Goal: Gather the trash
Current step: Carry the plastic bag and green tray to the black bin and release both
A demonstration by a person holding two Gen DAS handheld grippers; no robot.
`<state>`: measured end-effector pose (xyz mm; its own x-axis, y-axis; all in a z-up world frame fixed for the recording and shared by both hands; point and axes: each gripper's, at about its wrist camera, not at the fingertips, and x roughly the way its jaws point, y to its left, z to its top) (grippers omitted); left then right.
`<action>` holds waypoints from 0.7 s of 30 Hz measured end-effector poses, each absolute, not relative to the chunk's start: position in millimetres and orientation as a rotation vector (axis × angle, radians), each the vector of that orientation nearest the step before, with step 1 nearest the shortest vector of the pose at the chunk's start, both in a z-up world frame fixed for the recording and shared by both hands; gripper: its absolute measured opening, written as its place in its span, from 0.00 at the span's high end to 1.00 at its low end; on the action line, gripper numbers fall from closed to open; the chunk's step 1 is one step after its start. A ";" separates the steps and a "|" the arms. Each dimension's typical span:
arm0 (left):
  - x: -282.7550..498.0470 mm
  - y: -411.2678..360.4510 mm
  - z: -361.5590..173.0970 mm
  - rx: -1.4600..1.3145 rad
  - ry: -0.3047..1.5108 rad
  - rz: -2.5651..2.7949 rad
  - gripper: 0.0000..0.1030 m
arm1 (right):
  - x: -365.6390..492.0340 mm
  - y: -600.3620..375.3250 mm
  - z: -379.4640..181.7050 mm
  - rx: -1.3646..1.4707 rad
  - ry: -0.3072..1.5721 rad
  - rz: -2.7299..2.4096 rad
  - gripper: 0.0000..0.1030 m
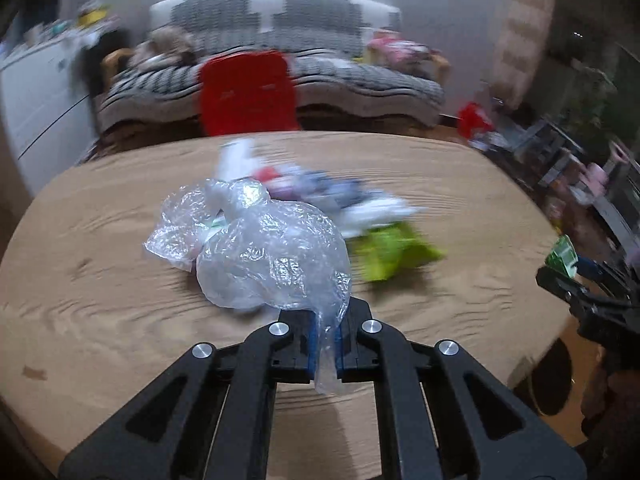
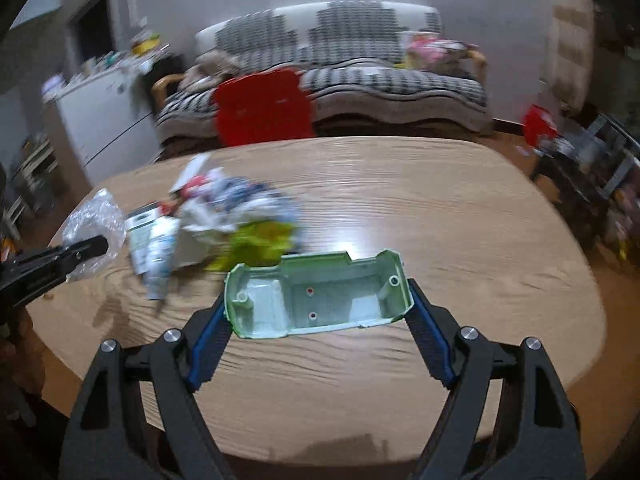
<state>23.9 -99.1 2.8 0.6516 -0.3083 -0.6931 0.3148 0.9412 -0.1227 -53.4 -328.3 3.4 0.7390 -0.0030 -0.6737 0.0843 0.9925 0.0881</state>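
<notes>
My left gripper [image 1: 326, 330] is shut on a crumpled clear plastic bag [image 1: 256, 248], which hangs lifted above the wooden table [image 1: 120, 320]. My right gripper [image 2: 318, 300] grips a pale green plastic shell [image 2: 320, 294] by its two ends, hollow side towards the camera, held above the table [image 2: 440, 240]. A pile of wrappers and papers [image 1: 328, 196] with a lime green wrapper [image 1: 392, 252] lies on the table beyond the bag. In the right wrist view the same pile [image 2: 224, 216] lies left of the shell, and the left gripper [image 2: 86, 250] with the bag [image 2: 94, 220] shows at the left edge.
A red chair [image 1: 248, 92] stands at the table's far side, with a black-and-white patterned sofa [image 1: 280, 48] behind it. A white cabinet [image 1: 36, 96] stands at the left and cluttered shelves [image 1: 580, 168] at the right. The right gripper with the green shell [image 1: 564, 258] shows at the right edge.
</notes>
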 end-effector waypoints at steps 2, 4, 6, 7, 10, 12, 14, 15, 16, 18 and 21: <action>14.8 -141.9 5.1 0.038 0.764 -0.443 0.95 | -79.6 -377.3 2.7 0.162 0.726 -0.139 0.24; 3.5 -182.6 4.4 0.071 0.752 -0.532 0.95 | -103.2 -417.3 -0.3 0.205 0.721 -0.213 0.24; -10.5 -224.2 1.9 0.110 0.745 -0.627 0.95 | -134.7 -462.2 -4.9 0.256 0.716 -0.301 0.24; -21.2 -251.4 -1.2 0.131 0.744 -0.691 0.95 | -150.0 -483.1 -7.6 0.282 0.715 -0.342 0.24; -50.2 -317.6 -12.2 0.173 0.778 -0.845 0.95 | -196.3 -541.1 -23.9 0.355 0.732 -0.464 0.24; -73.2 -359.7 -21.5 0.199 0.799 -0.958 0.95 | -225.2 -573.8 -40.4 0.408 0.763 -0.524 0.24; -100.3 -402.0 -36.1 0.240 0.815 -1.069 0.95 | -249.9 -599.4 -56.0 0.447 0.788 -0.574 0.24; -111.5 -418.7 -45.8 0.258 0.829 -1.120 0.95 | -263.8 -612.9 -66.9 0.474 0.807 -0.592 0.24; -122.6 -435.7 -57.5 0.277 0.849 -1.171 0.95 | -271.8 -622.1 -74.8 0.497 0.822 -0.602 0.24; -138.5 -462.3 -81.3 0.319 0.891 -1.234 0.95 | -294.8 -641.7 -91.2 0.541 0.849 -0.621 0.24; -149.7 -497.3 -116.1 0.374 0.930 -1.279 0.95 | -311.8 -659.6 -111.8 0.596 0.896 -0.629 0.24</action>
